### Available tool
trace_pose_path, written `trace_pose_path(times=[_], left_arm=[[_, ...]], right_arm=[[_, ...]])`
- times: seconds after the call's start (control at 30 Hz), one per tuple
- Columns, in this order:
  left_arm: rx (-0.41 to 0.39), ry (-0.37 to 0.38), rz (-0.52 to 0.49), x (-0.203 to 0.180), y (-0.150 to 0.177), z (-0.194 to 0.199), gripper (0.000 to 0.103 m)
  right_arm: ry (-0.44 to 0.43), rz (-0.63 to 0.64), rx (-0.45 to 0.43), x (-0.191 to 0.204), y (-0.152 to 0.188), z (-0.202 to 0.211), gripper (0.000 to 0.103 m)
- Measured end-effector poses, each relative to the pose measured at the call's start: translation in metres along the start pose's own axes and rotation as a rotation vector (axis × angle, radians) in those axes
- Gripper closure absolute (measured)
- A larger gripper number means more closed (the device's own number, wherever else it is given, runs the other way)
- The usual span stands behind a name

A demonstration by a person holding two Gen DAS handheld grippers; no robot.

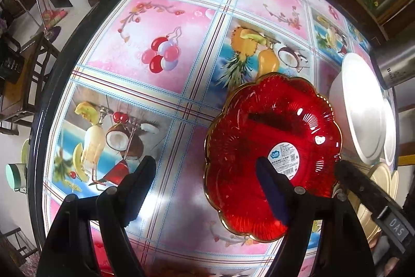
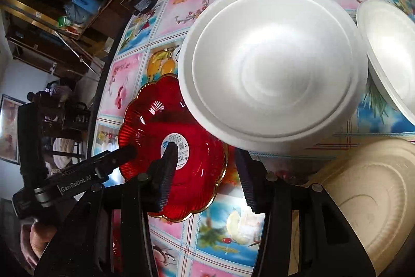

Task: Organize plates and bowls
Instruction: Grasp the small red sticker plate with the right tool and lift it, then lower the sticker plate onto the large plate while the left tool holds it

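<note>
Tongs left (image 1: 207,170) open | right (image 2: 205,160) straddling red plate (image 2: 197,160) rim

Both wrist views close, steeply down – sharing red dish (image 1: 272,147).

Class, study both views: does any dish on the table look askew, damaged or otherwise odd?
Yes: the red glass plate still carries a round white label on its middle, and the large white bowl overlaps its rim. No damage or spills show.

Dark wooden shelves (image 2: 59,17) stand beyond the table (image 1: 166,25), and a wooden chair (image 1: 28,74) beside it.
</note>
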State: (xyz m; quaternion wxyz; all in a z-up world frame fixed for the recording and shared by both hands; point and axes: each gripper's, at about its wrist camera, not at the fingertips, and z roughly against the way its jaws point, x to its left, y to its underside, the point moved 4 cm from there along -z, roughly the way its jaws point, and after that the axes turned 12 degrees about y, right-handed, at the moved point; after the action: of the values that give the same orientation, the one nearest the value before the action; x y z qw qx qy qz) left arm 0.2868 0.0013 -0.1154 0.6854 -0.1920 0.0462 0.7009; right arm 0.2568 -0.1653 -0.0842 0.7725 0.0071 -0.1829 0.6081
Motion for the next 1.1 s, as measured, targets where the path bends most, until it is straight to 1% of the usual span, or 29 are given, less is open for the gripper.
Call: trace_pose_path(times=[0.13,0.23,0.3,0.33,0.4,0.47,0.53,0.63,0.7,0.8,0.93,1.03,1.1], left_arm=[[0.015,-0.004,0.005,-0.001,0.000,-0.008,0.024],[0.027,0.004,0.012,-0.002,0.001,-0.013,0.024],[0.024,0.009,0.004,-0.004,0.002,-0.011,0.024],[0.018,0.011,-0.004,-0.006,0.001,-0.008,0.024],[0.007,0.016,-0.007,-0.007,0.001,-0.004,0.024],[-0.001,0.019,-0.008,-0.008,0.000,-0.002,0.024],[0.003,0.019,-0.008,-0.009,0.000,-0.004,0.024],[0.015,0.017,-0.010,-0.007,0.004,-0.005,0.024],[0.008,0.020,-0.006,-0.004,0.004,-0.003,0.024],[-0.004,0.023,0.007,-0.002,0.001,0.000,0.024],[0.005,0.022,0.003,0.000,0.003,-0.003,0.024],[0.017,0.021,0.005,-0.001,0.003,-0.009,0.024],[0.023,0.025,0.010,-0.002,0.003,-0.013,0.024]], right_arm=[[0.012,-0.018,0.013,0.001,0.000,-0.011,0.057],[-0.015,-0.027,0.034,0.004,0.002,-0.018,0.057],[-0.009,-0.021,-0.027,0.007,0.000,-0.003,0.057],[-0.016,-0.004,-0.062,0.010,-0.001,0.013,0.057],[-0.070,0.009,-0.102,0.012,-0.002,0.037,0.057],[-0.066,0.010,-0.127,0.009,-0.002,0.052,0.057],[-0.063,0.000,-0.100,0.005,-0.002,0.047,0.057],[-0.057,-0.025,-0.031,0.003,-0.002,0.024,0.057],[-0.112,-0.022,0.001,0.009,-0.001,0.016,0.057],[-0.106,-0.007,-0.008,0.010,0.002,0.023,0.057],[-0.033,-0.034,0.008,-0.002,0.001,0.012,0.057],[-0.045,-0.034,0.039,0.000,0.002,-0.001,0.057],[-0.042,-0.035,0.037,0.004,0.003,-0.008,0.057]])
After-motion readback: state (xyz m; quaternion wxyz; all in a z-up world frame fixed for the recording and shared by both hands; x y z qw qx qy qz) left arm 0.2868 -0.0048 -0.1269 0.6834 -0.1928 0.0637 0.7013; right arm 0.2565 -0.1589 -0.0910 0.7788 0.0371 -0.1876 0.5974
